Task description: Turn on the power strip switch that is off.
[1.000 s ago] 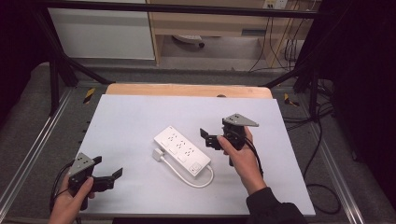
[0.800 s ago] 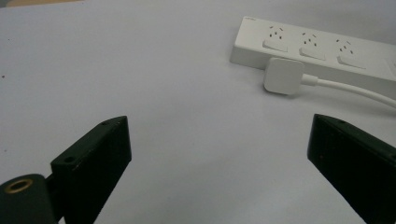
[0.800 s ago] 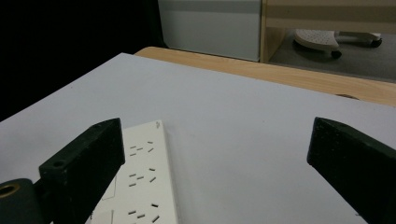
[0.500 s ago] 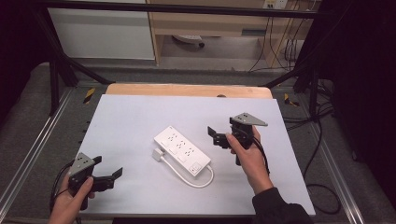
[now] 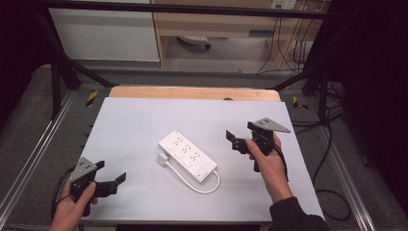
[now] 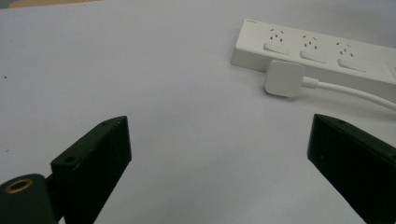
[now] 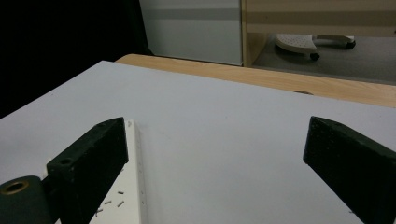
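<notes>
A white power strip [image 5: 188, 154] lies diagonally in the middle of the white table top [image 5: 144, 120]. Its own white plug [image 5: 162, 159] rests beside its near-left end, and the cable [image 5: 208, 186] loops round in front. My left gripper [image 5: 111, 172] is open at the front left corner, pointing toward the strip and well apart from it. In the left gripper view the strip [image 6: 322, 51] and plug [image 6: 284, 78] lie ahead between the open jaws [image 6: 219, 126]. My right gripper [image 5: 232, 141] is open just right of the strip, holding nothing. The right gripper view [image 7: 217, 123] catches the strip's edge [image 7: 130, 186].
A wooden table edge [image 5: 192, 92] runs along the back. Metal rails [image 5: 33, 154] flank the table on both sides, with grey floor beyond. Behind stand a white cabinet [image 5: 103, 33] and a wooden shelf unit [image 5: 216, 24]; cables [image 5: 332, 144] hang at the right.
My right gripper has drawn back to the right and slightly nearer, away from the power strip. The left gripper and the strip have stayed put.
</notes>
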`<state>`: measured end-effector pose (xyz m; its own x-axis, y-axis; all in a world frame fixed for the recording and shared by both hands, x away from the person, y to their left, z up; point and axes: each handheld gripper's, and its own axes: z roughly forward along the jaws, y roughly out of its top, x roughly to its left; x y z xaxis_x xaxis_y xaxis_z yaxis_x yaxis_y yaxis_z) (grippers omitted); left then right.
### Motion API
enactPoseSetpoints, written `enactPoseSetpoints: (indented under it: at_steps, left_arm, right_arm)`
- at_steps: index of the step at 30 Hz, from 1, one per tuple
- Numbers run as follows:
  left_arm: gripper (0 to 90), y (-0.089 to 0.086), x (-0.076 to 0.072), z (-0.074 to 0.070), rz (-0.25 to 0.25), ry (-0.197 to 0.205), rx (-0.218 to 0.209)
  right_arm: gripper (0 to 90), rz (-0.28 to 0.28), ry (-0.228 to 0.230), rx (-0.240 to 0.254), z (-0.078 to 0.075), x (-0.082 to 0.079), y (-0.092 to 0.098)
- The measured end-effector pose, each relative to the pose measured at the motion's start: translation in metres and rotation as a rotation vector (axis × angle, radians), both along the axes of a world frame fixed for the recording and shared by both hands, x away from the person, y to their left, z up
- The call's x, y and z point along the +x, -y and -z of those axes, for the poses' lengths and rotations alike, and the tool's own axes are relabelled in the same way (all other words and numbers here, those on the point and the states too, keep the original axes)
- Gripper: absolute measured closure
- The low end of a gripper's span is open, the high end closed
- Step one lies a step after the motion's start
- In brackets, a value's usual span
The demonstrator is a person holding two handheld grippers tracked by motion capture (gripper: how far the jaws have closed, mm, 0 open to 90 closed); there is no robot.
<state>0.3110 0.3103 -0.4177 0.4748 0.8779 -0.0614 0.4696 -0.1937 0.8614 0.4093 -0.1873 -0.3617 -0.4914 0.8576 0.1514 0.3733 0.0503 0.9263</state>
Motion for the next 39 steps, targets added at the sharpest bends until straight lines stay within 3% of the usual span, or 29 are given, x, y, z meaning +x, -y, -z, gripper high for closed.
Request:
enactPoseSetpoints:
  at_steps: [23,39]
  left_arm:
    - [6.4,-0.002,0.000,-0.001,-0.006,0.005,-0.008]
    - [6.4,-0.004,0.000,0.000,-0.026,-0.001,-0.020]
  right_arm:
    - [6.2,0.077,0.013,0.037,0.006,-0.014,0.045]
    - [6.1,0.121,0.027,0.037,0.022,-0.041,0.076]
